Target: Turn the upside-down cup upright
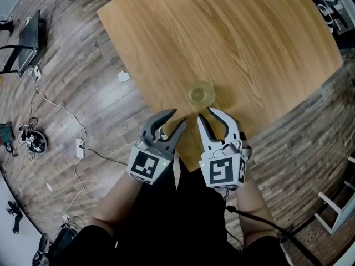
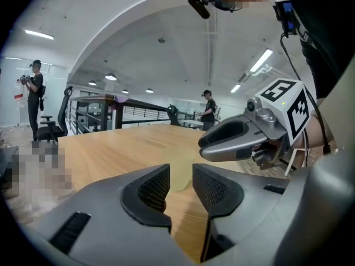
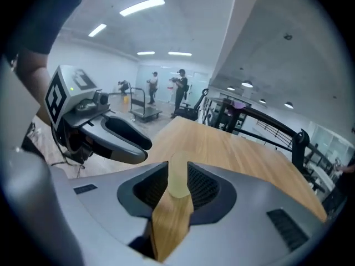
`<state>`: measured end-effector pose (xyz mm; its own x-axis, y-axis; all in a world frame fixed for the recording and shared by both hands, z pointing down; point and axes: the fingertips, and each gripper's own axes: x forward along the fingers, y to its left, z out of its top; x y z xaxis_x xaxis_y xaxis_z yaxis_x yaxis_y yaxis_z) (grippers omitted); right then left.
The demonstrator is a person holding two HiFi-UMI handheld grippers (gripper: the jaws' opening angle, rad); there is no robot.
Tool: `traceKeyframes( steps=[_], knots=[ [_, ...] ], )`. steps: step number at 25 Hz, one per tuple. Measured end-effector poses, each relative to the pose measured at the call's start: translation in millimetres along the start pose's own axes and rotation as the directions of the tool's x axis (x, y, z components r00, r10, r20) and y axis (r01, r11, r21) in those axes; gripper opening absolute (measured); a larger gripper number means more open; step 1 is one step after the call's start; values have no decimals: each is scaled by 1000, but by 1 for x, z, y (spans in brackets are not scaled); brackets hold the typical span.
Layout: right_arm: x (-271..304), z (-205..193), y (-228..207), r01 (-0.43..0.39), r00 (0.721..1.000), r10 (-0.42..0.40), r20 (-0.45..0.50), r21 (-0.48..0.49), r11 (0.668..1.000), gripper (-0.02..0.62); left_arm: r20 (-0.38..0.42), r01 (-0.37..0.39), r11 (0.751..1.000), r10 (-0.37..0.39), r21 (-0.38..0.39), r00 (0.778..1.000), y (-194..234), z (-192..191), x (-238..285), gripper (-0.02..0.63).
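The left gripper (image 1: 178,117) is moulded grey plastic. Its white cube (image 1: 147,165) carries a black square marker. Its curved fingers are parted with nothing between them, and their black pads are finely ribbed. Close beside it, the right gripper (image 1: 204,113) has the same build. Its fingers are also spread and empty, with ribbed pads facing each other across a narrow gap.

Just past both sets of fingertips, and touching neither, stands the cup (image 1: 201,95). It sits near the corner of the surface closest to the person. The cup is small, round and translucent, tinted a pale yellow-green, with a smooth, slightly glossy wall. From above it shows as one ring inside another. In each gripper view it appears through the gap between the fingers as a pale, soft-edged, gently tapered shape. Which end is up cannot be told.

The surface (image 1: 238,37) is a light brown wood-grain top, smooth and matt, with flowing darker grain lines and a straight edge.

Around it lies a floor (image 1: 72,82) of grey-brown planks. A thin white cable (image 1: 55,107) snakes across it to a power strip (image 1: 79,147).

Far off, the gripper views show a black railing (image 2: 127,107) and long ceiling lights (image 3: 141,6).
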<state>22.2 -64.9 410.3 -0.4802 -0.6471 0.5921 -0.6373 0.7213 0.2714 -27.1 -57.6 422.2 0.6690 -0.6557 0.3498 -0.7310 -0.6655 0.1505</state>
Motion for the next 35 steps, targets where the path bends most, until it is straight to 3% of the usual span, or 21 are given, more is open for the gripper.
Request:
traceKeyframes(
  steps=[4, 7, 12, 18, 25, 30, 35],
  knots=[
    [29, -8, 15, -48, 990, 21, -139, -193, 980, 87, -42, 15, 999, -17, -43, 999, 10, -27, 1, 132],
    [43, -13, 21, -54, 979, 0, -204, -258, 965, 87, -60, 31, 997, -35, -65, 998, 11, -41, 3, 132],
    [51, -13, 20, -46, 971, -11, -237, -233, 971, 85, -47, 62, 995, -65, -73, 997, 11, -41, 5, 131],
    [53, -14, 17, -93, 967, 53, -251, -154, 984, 72, -40, 86, 993, -89, -75, 995, 14, -41, 8, 132],
    [57, -21, 22, -169, 941, 103, -322, -184, 968, 31, -37, 92, 990, -96, -107, 995, 18, -47, 9, 131],
    [51, -18, 21, -167, 958, 138, -251, -99, 981, 26, -19, 109, 984, -112, -139, 994, 20, -49, 9, 131],
    [37, 5, 7, -169, 985, 171, -5, 124, 978, 26, 37, 155, 953, -150, -260, 988, 28, -44, 13, 132]
  ],
)
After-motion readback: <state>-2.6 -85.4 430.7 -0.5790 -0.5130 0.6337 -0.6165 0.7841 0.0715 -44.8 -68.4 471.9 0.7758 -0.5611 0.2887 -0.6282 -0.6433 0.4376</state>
